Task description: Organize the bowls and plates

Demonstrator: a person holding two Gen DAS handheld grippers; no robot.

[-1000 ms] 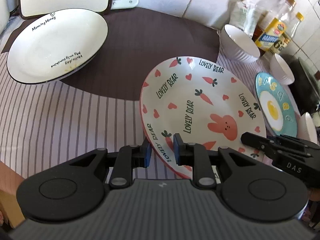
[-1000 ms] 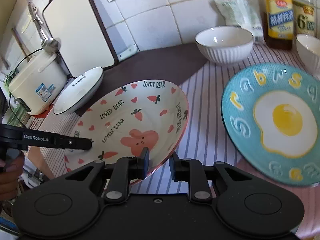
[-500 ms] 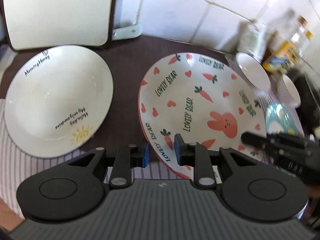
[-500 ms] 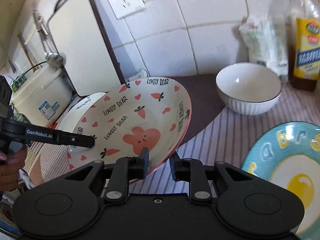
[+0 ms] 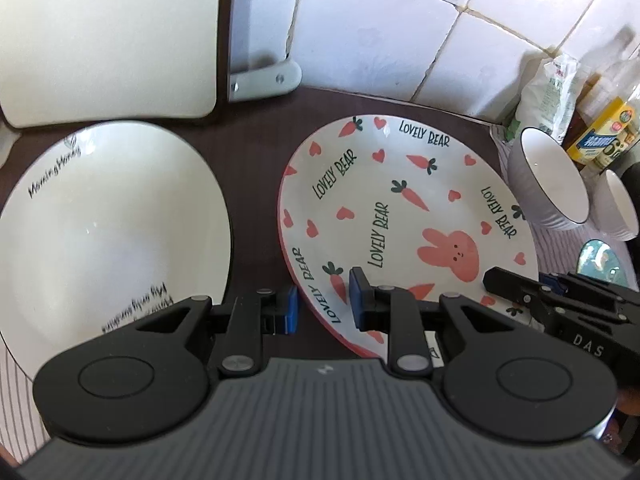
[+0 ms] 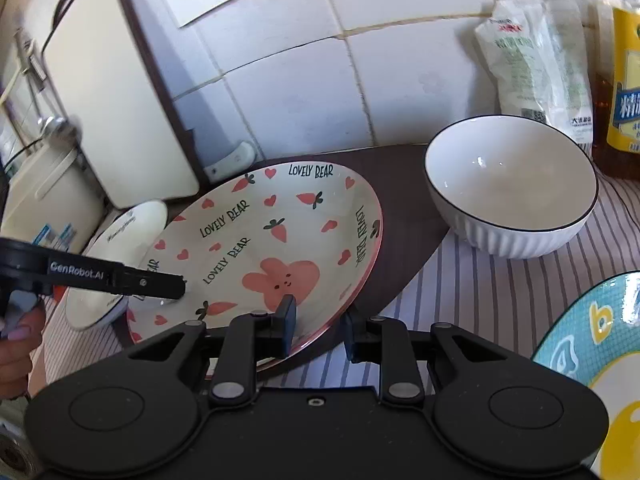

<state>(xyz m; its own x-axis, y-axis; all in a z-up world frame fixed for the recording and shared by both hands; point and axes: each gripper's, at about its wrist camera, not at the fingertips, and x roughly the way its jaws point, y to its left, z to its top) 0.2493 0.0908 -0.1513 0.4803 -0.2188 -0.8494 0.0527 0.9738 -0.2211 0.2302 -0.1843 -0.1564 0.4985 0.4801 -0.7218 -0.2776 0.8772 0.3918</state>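
Observation:
The pink-rimmed "Lovely Bear" rabbit plate (image 5: 400, 220) lies on the dark mat beside the white "Morning Honey" plate (image 5: 108, 232). My left gripper (image 5: 323, 303) has its jaws apart, astride the rabbit plate's near rim. My right gripper (image 6: 318, 324) is likewise open around the plate's (image 6: 272, 248) opposite rim; it also shows in the left wrist view (image 5: 560, 304). A white ribbed bowl (image 6: 512, 188) stands to the right, a second bowl (image 5: 620, 212) behind it, and a blue egg plate (image 6: 592, 344) at the far right.
A cutting board (image 6: 116, 112) leans on the tiled wall behind the plates. A rice cooker (image 6: 36, 196) stands at the far left. A white bag (image 6: 536, 56) and oil bottles (image 6: 624, 80) line the wall at the right. The striped cloth (image 6: 472, 296) covers the counter.
Both grippers carried the rabbit plate toward the wall, next to the white plate. Both jaws have since opened, so the plate now rests on the dark mat.

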